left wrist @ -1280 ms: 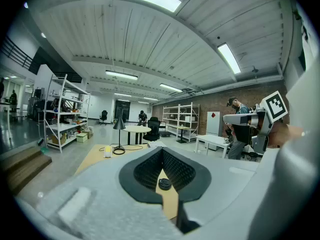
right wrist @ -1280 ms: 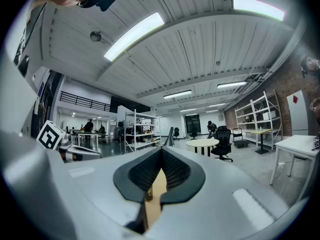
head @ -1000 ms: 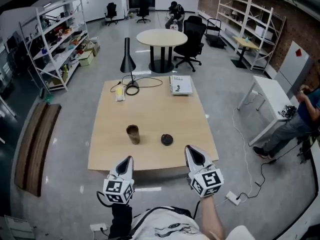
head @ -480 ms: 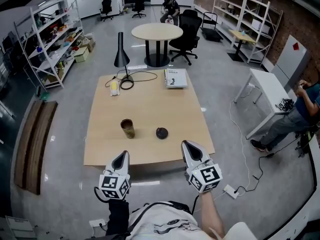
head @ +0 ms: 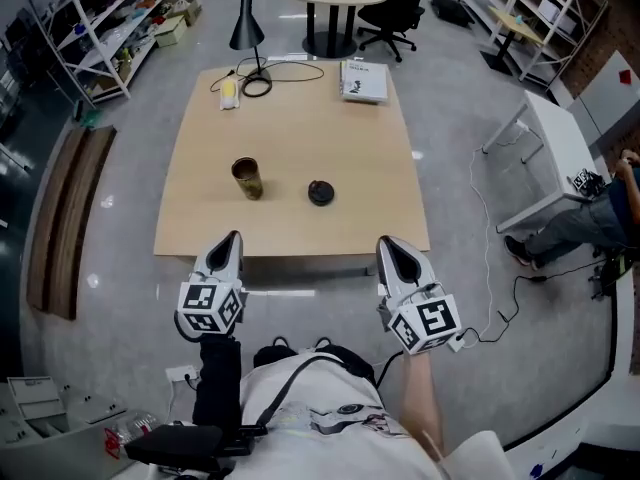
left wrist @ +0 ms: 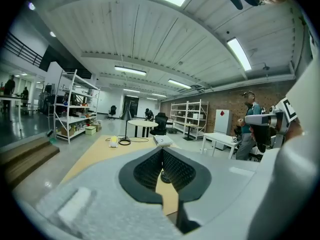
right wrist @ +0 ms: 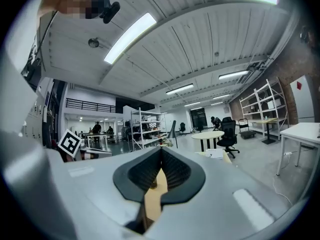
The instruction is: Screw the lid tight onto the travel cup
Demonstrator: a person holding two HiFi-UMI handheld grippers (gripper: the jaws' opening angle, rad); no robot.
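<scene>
Right gripper (head: 388, 246) hangs well short of lid (head: 320, 192).

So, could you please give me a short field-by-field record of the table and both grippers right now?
travel cup: upright, open-topped, on the wooden table
lid: black, flat on the table, right of the cup, apart from it
left gripper: shut, empty, by the table's near edge
right gripper: shut, empty, by the near edge
far end: black lamp, booklet
task stage: lid not yet on
</scene>
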